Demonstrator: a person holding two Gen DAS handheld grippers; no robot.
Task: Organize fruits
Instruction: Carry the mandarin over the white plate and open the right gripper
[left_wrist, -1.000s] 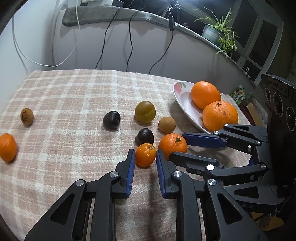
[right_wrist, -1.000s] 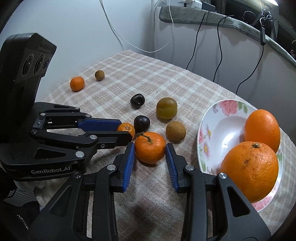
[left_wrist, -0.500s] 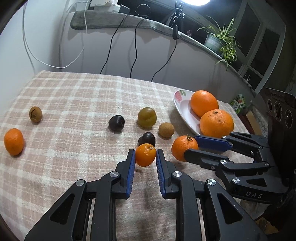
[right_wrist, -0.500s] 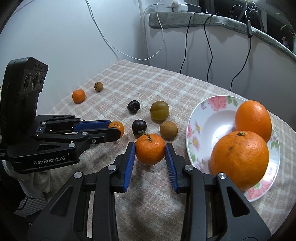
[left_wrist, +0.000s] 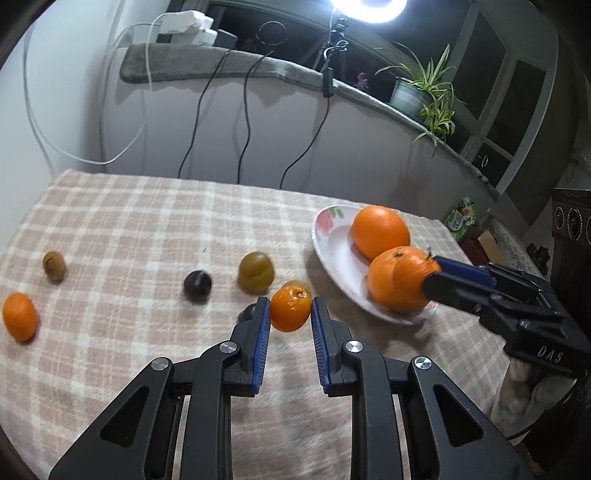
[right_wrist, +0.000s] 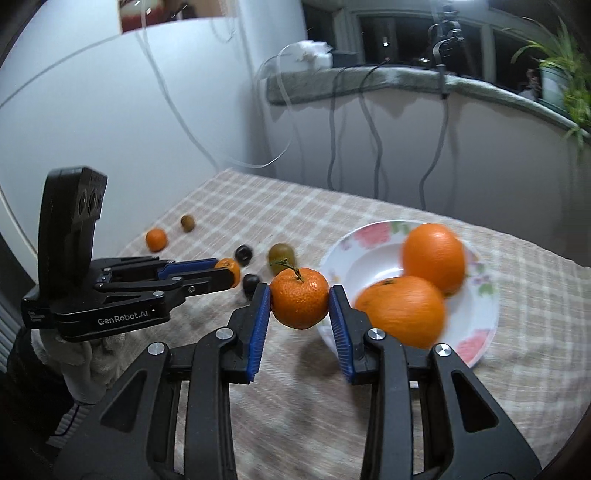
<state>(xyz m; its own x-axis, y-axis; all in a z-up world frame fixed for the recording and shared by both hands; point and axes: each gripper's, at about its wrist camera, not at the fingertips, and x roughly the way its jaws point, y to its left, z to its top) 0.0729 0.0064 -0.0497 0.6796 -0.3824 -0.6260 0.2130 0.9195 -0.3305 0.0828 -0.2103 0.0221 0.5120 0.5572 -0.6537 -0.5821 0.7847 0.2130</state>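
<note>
Both clamped fruits have risen off the checked cloth (left_wrist: 129, 221) since a second ago. The right gripper (right_wrist: 300, 314) pinches a stemmed mandarin (right_wrist: 299, 302) near the floral plate (right_wrist: 369, 254), probably to join the two oranges (right_wrist: 432, 254). The left gripper (left_wrist: 290, 317) grips a smaller mandarin (left_wrist: 290, 308), presumably next.

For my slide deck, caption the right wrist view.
Right tongs grip a stemmed orange mandarin beside the floral white plate holding two oranges.

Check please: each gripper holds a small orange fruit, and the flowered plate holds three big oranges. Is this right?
Not quite. The plate holds two big oranges, as the right wrist view shows. The left gripper and right gripper do each hold a small orange fruit.
</note>
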